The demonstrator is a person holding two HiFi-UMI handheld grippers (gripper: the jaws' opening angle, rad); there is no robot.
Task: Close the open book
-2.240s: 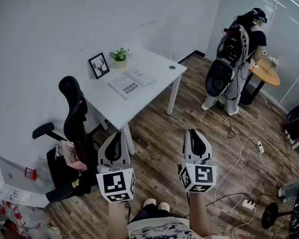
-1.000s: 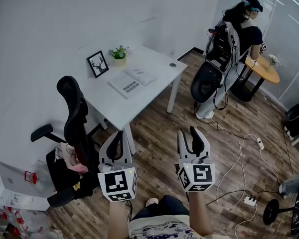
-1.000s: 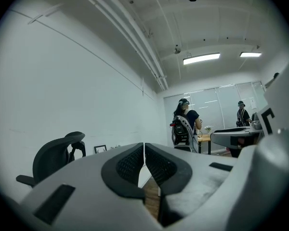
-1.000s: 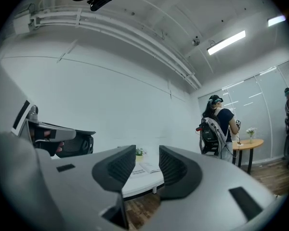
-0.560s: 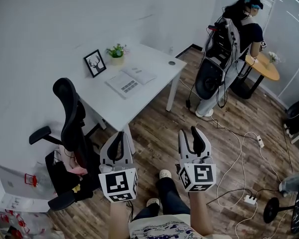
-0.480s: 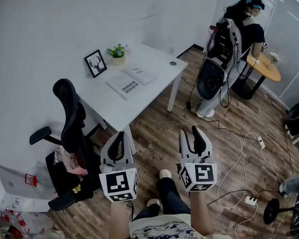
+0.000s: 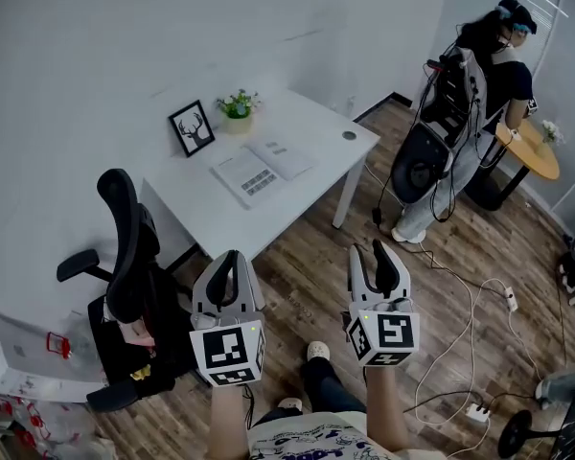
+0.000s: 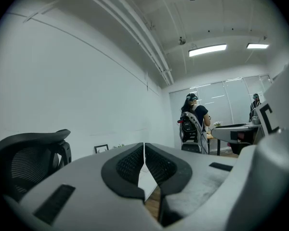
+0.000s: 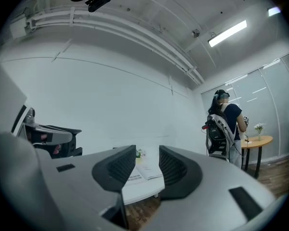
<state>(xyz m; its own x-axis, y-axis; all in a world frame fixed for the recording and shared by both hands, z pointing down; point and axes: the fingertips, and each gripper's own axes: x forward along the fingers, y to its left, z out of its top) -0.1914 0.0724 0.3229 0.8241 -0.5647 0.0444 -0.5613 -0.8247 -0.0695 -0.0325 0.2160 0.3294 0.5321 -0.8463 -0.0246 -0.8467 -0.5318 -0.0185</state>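
Matt paper book [image 7: 264, 166], smooth white table [image 7: 211, 211], wood-plank floor [image 7: 307, 276], blk mesh chair [image 7: 125, 230] w/ plastic arms

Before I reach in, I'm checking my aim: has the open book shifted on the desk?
No. The open book still lies just right of the picture frame on the desk, as before.

An office: white desk [image 7: 316, 125], black swivel chair [image 7: 125, 242], ceiling strip lights [image 8: 207, 50].
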